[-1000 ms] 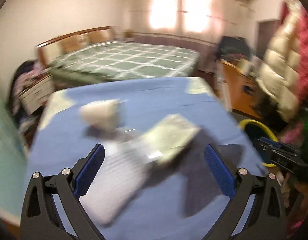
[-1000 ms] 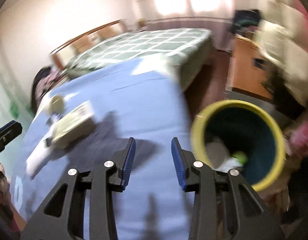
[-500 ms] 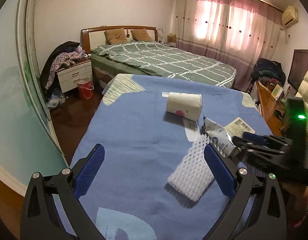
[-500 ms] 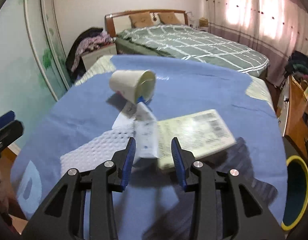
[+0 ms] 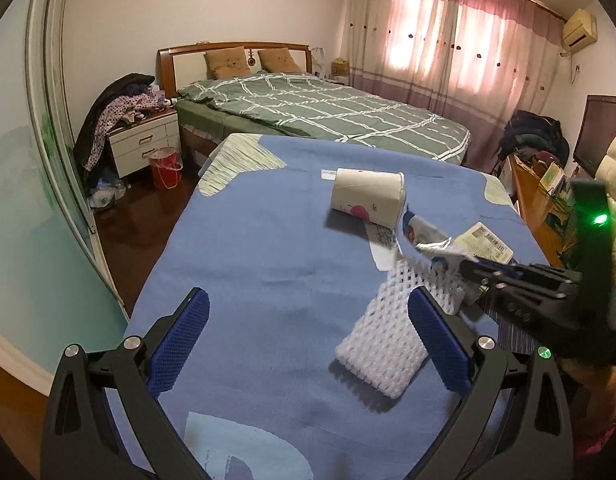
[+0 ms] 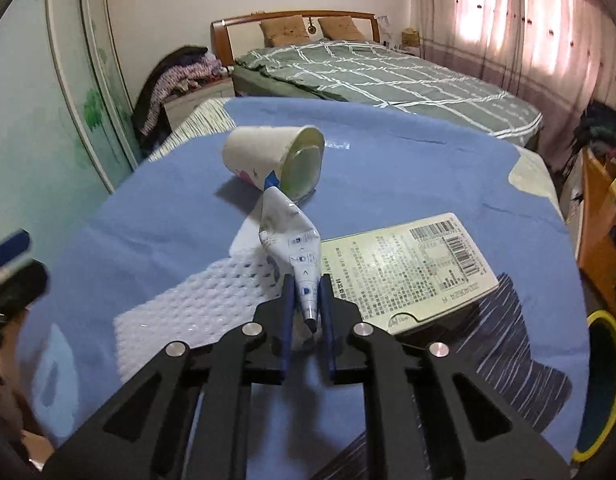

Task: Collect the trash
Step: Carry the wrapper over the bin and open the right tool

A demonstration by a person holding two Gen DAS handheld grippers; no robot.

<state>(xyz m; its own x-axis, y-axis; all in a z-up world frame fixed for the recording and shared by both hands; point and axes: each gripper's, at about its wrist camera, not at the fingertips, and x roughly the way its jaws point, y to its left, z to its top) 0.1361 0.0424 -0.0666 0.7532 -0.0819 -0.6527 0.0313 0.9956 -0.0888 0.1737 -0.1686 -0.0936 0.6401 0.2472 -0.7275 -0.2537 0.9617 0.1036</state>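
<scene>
1. Since half a second ago, the right gripper (image 6: 306,312) has narrowed from a loose straddle onto the crumpled white-and-blue printed foil wrapper (image 6: 292,240), and its jaws are closing with the wrapper's near tip between the pads.
2. The left gripper (image 5: 308,340) hangs wide and empty over the blue tablecloth (image 5: 260,248), its right finger just in front of the white foam mesh sleeve (image 5: 387,340); probably it waits its turn.
3. The wrapper is pinched by its narrow end because that end sticks up towards the pads, an easy hold for thin, limp foil.
4. Its long axis runs away from the gripper, the far end reaching towards the mouth of the tipped white paper cup (image 6: 276,160); it lies partly over the mesh sleeve.
5. The flat pale-green printed carton (image 6: 407,268) lies just to the wrapper's right.
6. The yellow-rimmed dark bin (image 6: 603,380) stands off the table's right edge, likely where the wrapper goes.
</scene>
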